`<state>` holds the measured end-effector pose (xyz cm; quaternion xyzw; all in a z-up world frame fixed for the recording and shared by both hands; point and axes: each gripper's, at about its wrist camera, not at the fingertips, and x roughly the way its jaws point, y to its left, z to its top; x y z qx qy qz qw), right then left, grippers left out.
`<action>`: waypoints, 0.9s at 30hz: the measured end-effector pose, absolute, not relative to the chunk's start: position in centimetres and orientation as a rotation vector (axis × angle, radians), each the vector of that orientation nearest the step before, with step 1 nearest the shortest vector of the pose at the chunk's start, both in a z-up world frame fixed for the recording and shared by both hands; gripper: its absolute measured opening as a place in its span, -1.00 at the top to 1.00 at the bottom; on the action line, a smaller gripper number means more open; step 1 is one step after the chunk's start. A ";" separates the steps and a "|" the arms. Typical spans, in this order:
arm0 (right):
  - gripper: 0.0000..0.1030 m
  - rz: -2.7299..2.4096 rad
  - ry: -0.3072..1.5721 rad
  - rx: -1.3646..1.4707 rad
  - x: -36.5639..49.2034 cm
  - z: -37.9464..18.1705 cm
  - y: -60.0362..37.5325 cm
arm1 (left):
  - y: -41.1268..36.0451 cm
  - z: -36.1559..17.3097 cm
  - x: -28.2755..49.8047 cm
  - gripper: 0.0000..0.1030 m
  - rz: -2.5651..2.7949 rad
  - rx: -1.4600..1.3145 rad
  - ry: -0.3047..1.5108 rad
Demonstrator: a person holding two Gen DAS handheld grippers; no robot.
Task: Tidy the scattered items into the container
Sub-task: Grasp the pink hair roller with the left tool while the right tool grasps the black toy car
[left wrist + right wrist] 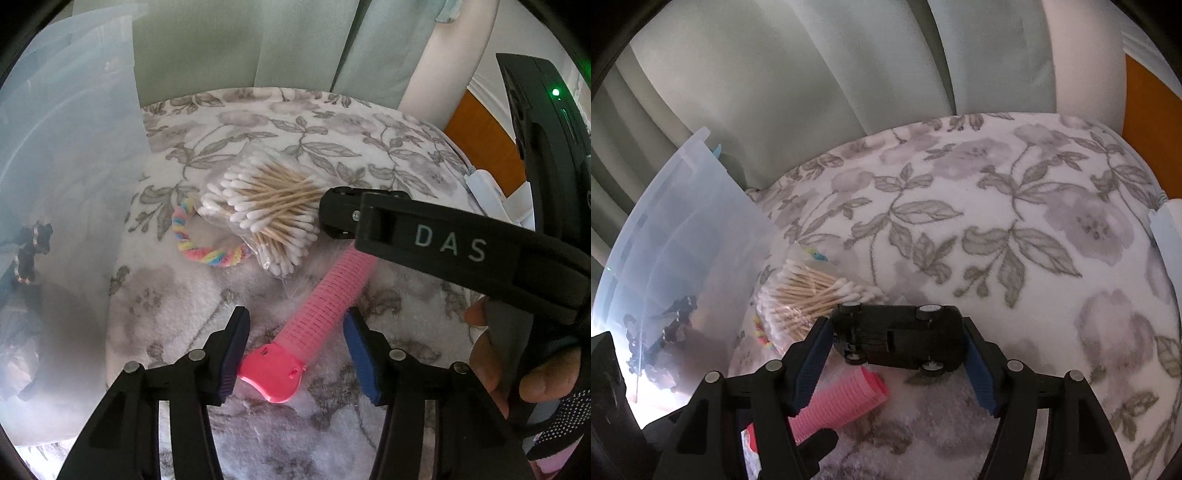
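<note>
Task looks early-to-mid, judging by what lies where: the clear plastic container (683, 236) at 9 o'clock of the right wrist view already has some dark items inside (668, 325), too blurred through the wall to name. Still out on the floral blanket (997, 206): a bag of cotton swabs (266, 218), a rainbow braided ring (207, 243) just at 8 o'clock of the swabs and partly under the bag, a pink hair roller (325, 302) w/ a darker pink clip end (271, 373), and a black toy car (901, 339).

Right gripper (897, 354) has its blue pads either side of the toy car, touching or v. near both ends; looks like it's closing on it or just has it, can't tell if the grip is firm. Car seems lifted or tipped, underside and wheels facing the camera.

Left gripper (295, 358) is wide open, straddling the roller's clip end, holding nothing; right-hand pad is close to the roller shaft, other pad apart.

In the way: the right gripper's body crosses over the roller's far end at 2 o'clock in the left view, so both tools crowd one spot. White device w/ cable (484, 188) at blanket edge, 3 o'clock, prob not part of the job. Curtains (812, 74) behind
</note>
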<state>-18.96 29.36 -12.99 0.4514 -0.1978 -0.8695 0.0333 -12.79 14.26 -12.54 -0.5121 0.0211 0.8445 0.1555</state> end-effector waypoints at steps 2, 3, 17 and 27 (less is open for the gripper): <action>-0.39 -2.671 -0.618 1.390 -19.0 -13.0 29.4 | 14.3 -12.5 -12.8 -0.06 2.418 -1.468 0.061; -0.35 -2.665 -0.639 1.389 -18.9 -13.0 29.5 | 14.3 -12.5 -12.8 -0.06 2.418 -1.469 0.063; 0.22 -2.643 -0.835 1.336 -16.1 -11.7 30.9 | 14.4 -12.4 -12.5 -0.02 2.413 -1.494 0.090; 0.53 -2.630 -0.876 1.293 -14.3 -10.9 31.6 | 14.6 -12.1 -11.7 0.22 2.400 -1.505 0.092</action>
